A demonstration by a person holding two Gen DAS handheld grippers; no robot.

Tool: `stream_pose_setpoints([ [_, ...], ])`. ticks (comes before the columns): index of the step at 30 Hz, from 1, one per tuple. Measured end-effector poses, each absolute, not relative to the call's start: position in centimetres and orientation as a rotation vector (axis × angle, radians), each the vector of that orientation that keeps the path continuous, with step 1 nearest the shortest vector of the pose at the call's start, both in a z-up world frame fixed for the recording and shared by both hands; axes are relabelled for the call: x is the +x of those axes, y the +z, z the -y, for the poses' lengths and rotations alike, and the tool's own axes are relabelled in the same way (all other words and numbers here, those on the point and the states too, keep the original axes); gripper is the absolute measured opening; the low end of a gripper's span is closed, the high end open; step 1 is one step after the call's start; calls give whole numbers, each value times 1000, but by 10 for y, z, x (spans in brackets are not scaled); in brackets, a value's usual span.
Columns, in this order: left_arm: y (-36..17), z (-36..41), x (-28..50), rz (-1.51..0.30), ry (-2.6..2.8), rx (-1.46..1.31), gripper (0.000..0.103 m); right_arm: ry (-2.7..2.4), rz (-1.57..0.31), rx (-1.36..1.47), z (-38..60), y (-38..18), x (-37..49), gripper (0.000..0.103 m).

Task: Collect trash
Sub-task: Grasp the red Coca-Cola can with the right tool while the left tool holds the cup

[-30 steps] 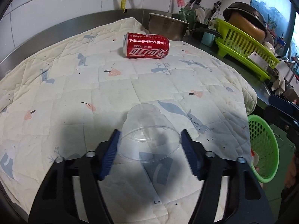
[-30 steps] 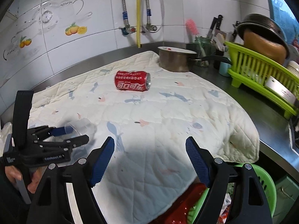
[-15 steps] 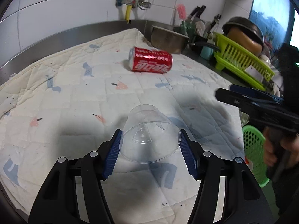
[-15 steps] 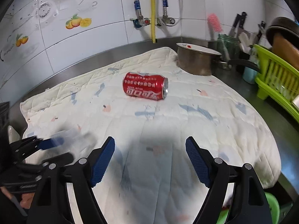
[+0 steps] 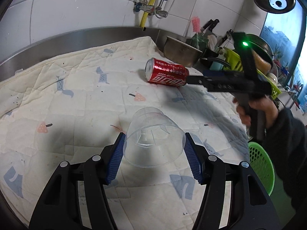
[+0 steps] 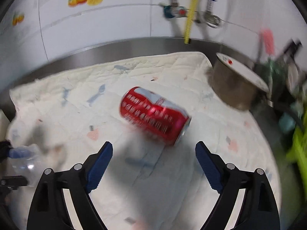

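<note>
Right wrist view showed the can (image 6: pixel 154 116) on its side at frame centre, on the quilt (image 6: pixel 220 143) covering the bench, its long axis running from upper left to lower right, slanted across the line of the fingers. It lay just ahead of the right claw (image 6: pixel 153 156), whose jaws stood wide apart and held nothing. The right claw was clearly the nearer one; to take the can across its width it would probably need to twist as it advanced. In the left wrist view the cup (image 5: pixel 154 139), clear plastic, sat low at centre between the left claw's (image 5: pixel 154 158) pads, which touched its rim on both sides. The basket (image 5: pixel 261 164) showed at lower right, past the quilt's edge.
</note>
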State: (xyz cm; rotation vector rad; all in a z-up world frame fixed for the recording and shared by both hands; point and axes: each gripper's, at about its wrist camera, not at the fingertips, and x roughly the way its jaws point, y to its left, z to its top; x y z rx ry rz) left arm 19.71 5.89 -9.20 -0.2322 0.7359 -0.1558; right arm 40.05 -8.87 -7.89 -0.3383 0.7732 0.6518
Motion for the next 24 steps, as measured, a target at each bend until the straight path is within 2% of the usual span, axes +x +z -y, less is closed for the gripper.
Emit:
stream_pose_setpoints([
  [12, -98, -64, 200, -732, -189, -262, 60, 774, -830, -778, 23, -104, 455, 88],
  [23, -99, -62, 200, -734, -188, -259, 60, 719, -817, -934, -4, -122, 468, 88],
  [24, -100, -63, 200, -735, -187, -260, 60, 722, -822, -939, -5, -123, 468, 85],
])
